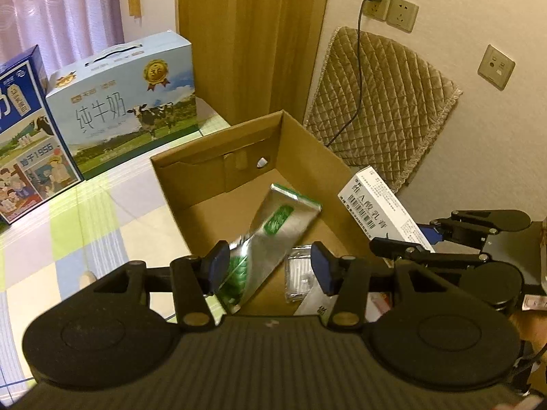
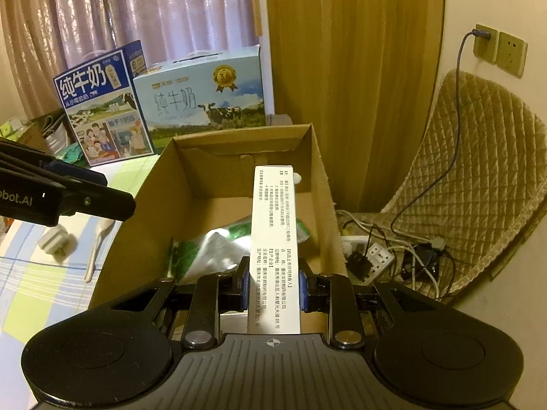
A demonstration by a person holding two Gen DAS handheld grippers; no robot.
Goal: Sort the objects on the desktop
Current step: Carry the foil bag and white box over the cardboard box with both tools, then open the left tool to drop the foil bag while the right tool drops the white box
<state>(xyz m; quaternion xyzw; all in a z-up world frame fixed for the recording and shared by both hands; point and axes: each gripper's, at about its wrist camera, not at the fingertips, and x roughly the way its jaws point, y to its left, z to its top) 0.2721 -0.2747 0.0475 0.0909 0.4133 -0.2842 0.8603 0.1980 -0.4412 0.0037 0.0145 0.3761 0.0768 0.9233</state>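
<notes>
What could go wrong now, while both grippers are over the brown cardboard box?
The right gripper pinches the long white printed carton near one end, so it may swing or catch the brown cardboard box wall. The open left gripper sits close beside it; they might bump. The silver-green foil pouch already inside may block flat landing.

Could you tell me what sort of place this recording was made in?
Probably a room in a home. Pale pink curtains hang behind two printed milk gift cartons, a checked pastel cloth covers the table, and a quilted tan cushion leans on the wall over a tangled white power strip.
</notes>
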